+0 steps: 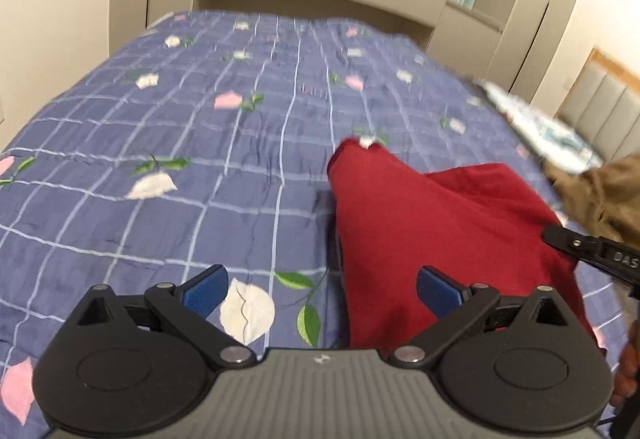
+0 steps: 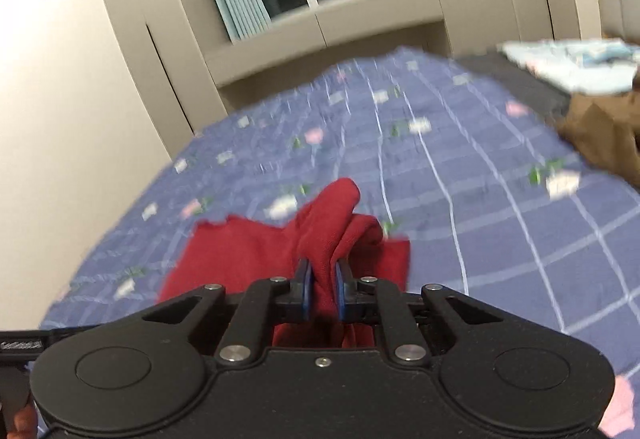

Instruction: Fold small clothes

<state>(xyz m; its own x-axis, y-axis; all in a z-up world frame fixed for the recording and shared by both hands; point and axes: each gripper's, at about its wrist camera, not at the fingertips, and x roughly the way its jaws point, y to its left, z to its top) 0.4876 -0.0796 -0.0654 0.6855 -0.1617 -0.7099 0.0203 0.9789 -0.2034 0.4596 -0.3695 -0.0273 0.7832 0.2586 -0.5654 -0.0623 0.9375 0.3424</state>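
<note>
Red garment point(image 1: 440, 223): a small piece of plain, deep red knit cloth lying on the bed point(image 1: 160, 159), on top of a blue quilted bedspread point(image 2: 500, 207) with a pale grid pattern and pink and white flower motifs. No print or trim is visible on it. In the right wrist view the far edge of one flat panel is slightly wavy, and the middle of the cloth is drawn up into a bunched, rounded fold with deep creases. In the left wrist view the cloth rises to a peak at its far end and spreads wider toward the camera; the picture is blurred, so the garment type cannot be told.

Right gripper point(image 2: 322, 291): its blue-padded fingers point(image 2: 306, 289) are closed tightly on the raised fold of the red garment, with cloth filling the narrow gap between them.

Left gripper point(image 1: 320, 291): its fingers point(image 1: 206, 293) stand wide apart and hold nothing. The left one is over bare bedspread; the right one is over the near part of the red garment. Contact cannot be told.

A brown garment point(image 1: 600, 191) lies just beyond the red one at the right edge. A light blue and white patterned cloth point(image 2: 572, 65) lies farther back.
</note>
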